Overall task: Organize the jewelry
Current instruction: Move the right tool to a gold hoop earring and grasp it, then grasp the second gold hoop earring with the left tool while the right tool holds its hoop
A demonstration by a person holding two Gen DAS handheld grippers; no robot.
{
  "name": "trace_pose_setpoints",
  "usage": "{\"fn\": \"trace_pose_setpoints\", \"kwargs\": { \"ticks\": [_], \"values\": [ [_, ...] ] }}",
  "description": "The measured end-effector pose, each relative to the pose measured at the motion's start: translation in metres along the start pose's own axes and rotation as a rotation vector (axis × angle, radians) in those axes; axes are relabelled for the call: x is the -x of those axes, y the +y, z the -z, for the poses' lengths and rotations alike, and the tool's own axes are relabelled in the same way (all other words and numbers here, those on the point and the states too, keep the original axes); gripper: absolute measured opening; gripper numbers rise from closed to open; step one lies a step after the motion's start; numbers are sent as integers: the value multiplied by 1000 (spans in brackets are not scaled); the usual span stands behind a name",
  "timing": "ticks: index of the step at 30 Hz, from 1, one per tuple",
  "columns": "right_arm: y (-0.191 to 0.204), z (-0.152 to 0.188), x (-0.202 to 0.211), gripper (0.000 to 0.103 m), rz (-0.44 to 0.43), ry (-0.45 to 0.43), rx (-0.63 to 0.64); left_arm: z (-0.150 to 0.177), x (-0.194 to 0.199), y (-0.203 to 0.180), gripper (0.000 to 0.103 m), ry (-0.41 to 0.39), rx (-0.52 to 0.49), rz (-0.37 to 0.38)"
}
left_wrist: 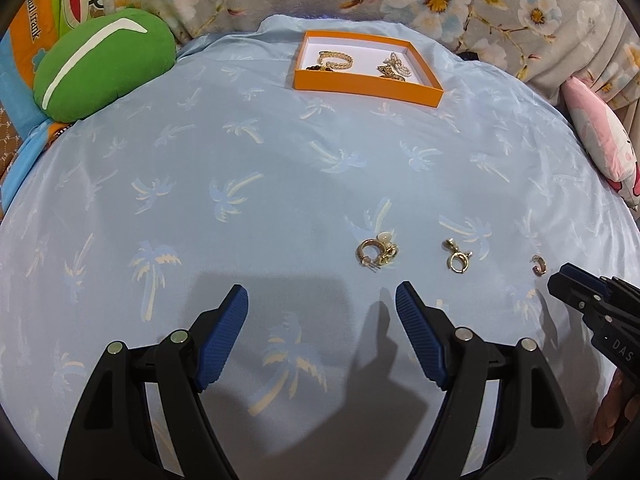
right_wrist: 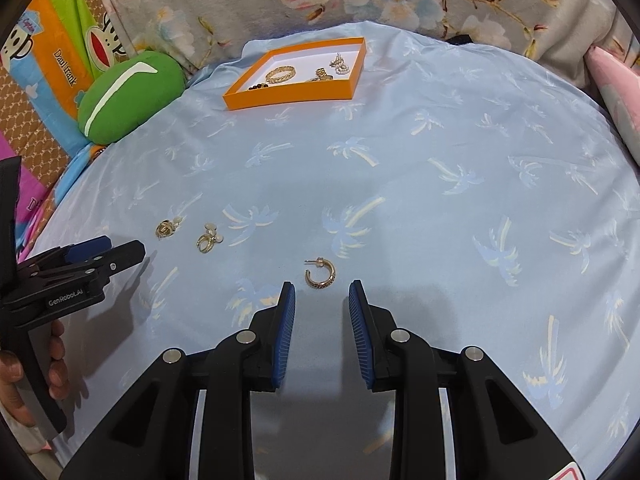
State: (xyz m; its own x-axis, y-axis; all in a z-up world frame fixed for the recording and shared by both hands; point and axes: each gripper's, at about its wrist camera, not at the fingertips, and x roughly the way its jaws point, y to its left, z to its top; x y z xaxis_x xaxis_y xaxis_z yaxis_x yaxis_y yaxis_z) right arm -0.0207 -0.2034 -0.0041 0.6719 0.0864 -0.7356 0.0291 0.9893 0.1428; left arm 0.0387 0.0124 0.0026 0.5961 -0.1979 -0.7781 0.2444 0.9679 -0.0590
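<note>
While the small gold hoop earring (right_wrist: 320,274) lies flat on the pale blue palm-print sheet (right_wrist: 440,220), it sits just ahead of the right claw (right_wrist: 322,292), almost centred on the gap between its blue pads (right_wrist: 286,332), not touching either. That right claw is spread, holding nothing. Off to its left lie two more little gold clusters: a ring group with pearls (right_wrist: 209,238) and a second gold cluster (right_wrist: 166,229) beyond it. The left claw (left_wrist: 322,296) hovers low over the sheet, spread wide and empty, with the second cluster ahead and slightly right of it. Far ahead of both claws sits the orange tray (right_wrist: 288,94), holding a braided gold bangle (right_wrist: 280,74), dark beads and pearl pieces. A green cushion (right_wrist: 128,92) rests left of the tray.
</note>
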Motion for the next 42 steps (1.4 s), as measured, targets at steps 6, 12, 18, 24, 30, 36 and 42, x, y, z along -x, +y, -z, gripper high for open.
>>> {"fn": "trace_pose_setpoints", "kwargs": {
  "ticks": [6, 12, 18, 24, 30, 36, 42],
  "values": [
    [2, -4, -9, 28, 10, 7, 18, 0, -1, 1, 74, 2, 4, -2],
    [9, -8, -16, 27, 31, 8, 57, 0, -2, 1, 74, 0, 3, -1],
    [17, -8, -19, 16, 74, -4, 106, -7, -8, 0, 74, 2, -1, -8],
    [13, -8, -19, 16, 53, -3, 86, -19, -12, 11, 74, -17, 58, -33],
    [11, -9, -19, 16, 45, -2, 78, -23, -22, 6, 74, 9, 46, 2],
    [10, -9, -19, 16, 38, -2, 69, -15, -15, -23, 74, -17, -72, -7],
    [10, -9, -19, 16, 37, -2, 69, -17, -24, -13, 74, 9, -33, -22]
  ]
}}
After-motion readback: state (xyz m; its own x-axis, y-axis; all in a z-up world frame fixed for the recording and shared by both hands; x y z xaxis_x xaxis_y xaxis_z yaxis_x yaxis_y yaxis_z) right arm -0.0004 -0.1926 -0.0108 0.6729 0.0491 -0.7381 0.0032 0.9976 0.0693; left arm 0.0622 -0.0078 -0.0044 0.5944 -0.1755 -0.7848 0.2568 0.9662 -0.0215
